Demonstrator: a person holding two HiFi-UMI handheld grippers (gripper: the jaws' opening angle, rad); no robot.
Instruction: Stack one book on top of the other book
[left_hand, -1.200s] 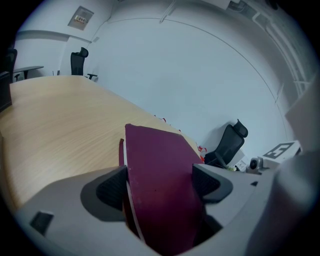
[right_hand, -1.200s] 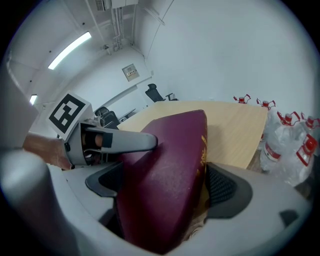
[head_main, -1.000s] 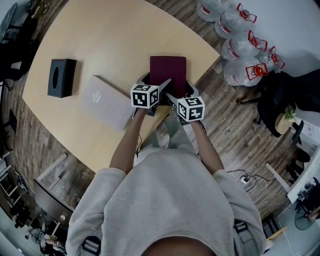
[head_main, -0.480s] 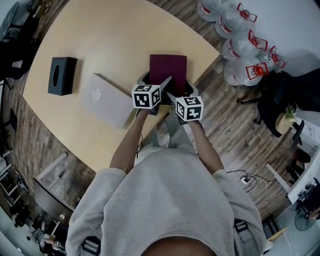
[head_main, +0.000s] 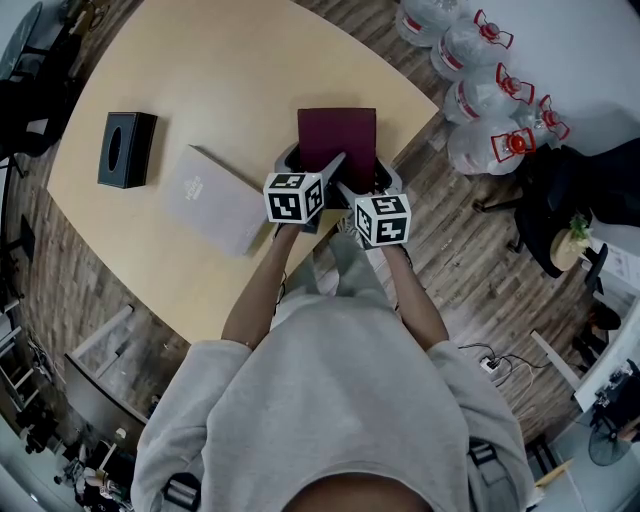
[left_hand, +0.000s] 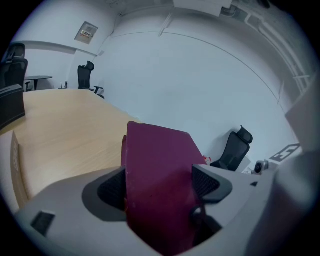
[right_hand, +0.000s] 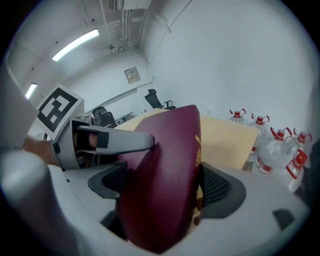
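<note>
Left gripper (left_hand: 160, 182): clenched on the maroon book (head_main: 337, 135); in the left gripper view the book fills the whole gap between the two dark pads.
Right gripper (right_hand: 162, 182): jaws closing on the same book, which sits between them with both pads against it; one grey finger of the left gripper lies across the cover at the left of this view.
Maroon book: just above the centre of the head view, at the near edge of the table (head_main: 230, 80), directly in front of the person. It looks tilted in both gripper views. I cannot tell whether its far end touches the table.
Grey book (head_main: 213, 199): flat on the table to the left of the maroon book, near it but not touching, lying at a slant.
Tissue box (head_main: 126, 150): black, further left on the table, apart from both books.
Water bottles (head_main: 480, 90): on the floor, upper right of the head view, off the table.
Step in hand: most likely taking hold of the maroon book with both grippers so that it can be lifted and carried left.
Doing it well: let the right grip settle firmly before lifting. Raise both hands together so the book stays level and does not twist between the two grips. Lift high enough to clear the grey book's top. Turn the maroon book to match the grey book's slant and line up the edges. Lower it flat, then let go with both grippers at once.
</note>
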